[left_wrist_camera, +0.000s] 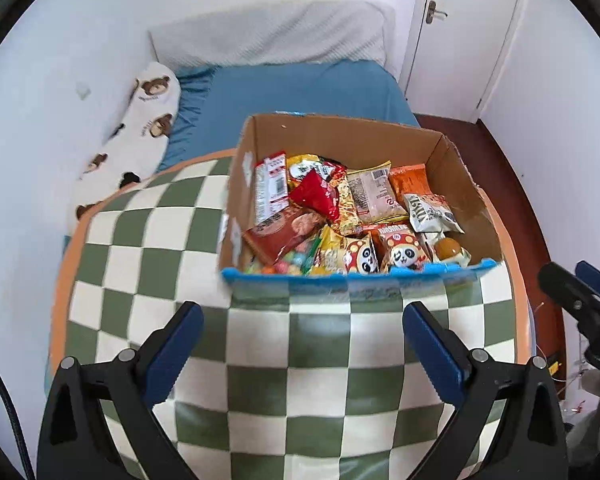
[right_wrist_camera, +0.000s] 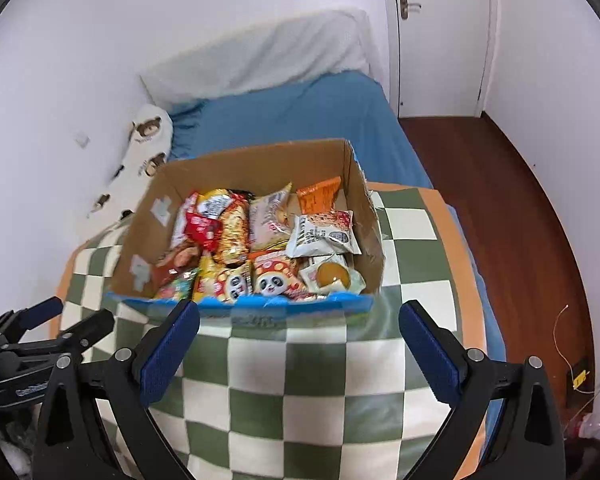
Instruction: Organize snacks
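Both grippers, left gripper (left_wrist_camera: 302, 326) and right gripper (right_wrist_camera: 300, 324), released above checkered mat (left_wrist_camera: 160, 248) on blue bed (left_wrist_camera: 300, 88)

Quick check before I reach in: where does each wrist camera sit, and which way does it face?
Left wrist: low over the checkered mat, facing the snack box; own open jaws frame it, right gripper at the right edge.
Right wrist: same heading, right of it; own open jaws, left gripper at lower left.
Shared: box, mat, blue bed.
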Motion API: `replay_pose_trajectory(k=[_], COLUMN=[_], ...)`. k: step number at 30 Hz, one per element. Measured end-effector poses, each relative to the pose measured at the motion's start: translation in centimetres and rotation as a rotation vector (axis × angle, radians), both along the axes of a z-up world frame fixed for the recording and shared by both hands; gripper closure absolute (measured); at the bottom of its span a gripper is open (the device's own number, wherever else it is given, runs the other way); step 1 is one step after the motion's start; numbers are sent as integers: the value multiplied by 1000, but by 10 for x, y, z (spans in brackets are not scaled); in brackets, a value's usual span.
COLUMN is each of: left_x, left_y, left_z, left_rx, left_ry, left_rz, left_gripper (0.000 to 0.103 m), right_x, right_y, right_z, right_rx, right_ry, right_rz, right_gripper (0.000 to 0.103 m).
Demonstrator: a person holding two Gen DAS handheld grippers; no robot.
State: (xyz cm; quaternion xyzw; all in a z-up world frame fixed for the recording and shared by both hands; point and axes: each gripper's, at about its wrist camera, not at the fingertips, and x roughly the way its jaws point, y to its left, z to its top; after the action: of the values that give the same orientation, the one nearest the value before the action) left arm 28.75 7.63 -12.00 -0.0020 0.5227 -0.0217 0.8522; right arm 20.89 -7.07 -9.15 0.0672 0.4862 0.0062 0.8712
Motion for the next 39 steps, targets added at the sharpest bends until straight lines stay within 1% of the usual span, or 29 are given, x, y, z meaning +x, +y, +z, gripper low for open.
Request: replay_pose_trajectory(k=[4,9,13,17,22,27,33,39], left_x=[-31,-66,-88,-108,-124,-136,-140,-134], left_y=[4,3,4,2,1,-2,-4,-5], left_z=[20,45,59,77,93,102,103,101], left_rx=[-22,-16,-28,-15,-14,-9,-1,0], left_ry=[-37,-89,-102,-140,-174,-199,-210,-217], left_rz=[11,10,9,6,1,-10,-10,1], left_gripper=[1,1,1,1,1,1,1,1], right_x=[-37,-81,-106,-132,-154,-167,-174,-172], right_y=[6,14,17,22,27,28,28,27], right_z=[23,52,72,91,109,120,123,121], right_rx=[-17,-65,-74,-80,-92,-97,-90,-93], right_ry=[-42,-100,-138,-171,-200,-216,-216,-215], right_rz=[15,26,19,22,30,28,26,22], right_gripper=[1,1,1,1,1,0,0,0])
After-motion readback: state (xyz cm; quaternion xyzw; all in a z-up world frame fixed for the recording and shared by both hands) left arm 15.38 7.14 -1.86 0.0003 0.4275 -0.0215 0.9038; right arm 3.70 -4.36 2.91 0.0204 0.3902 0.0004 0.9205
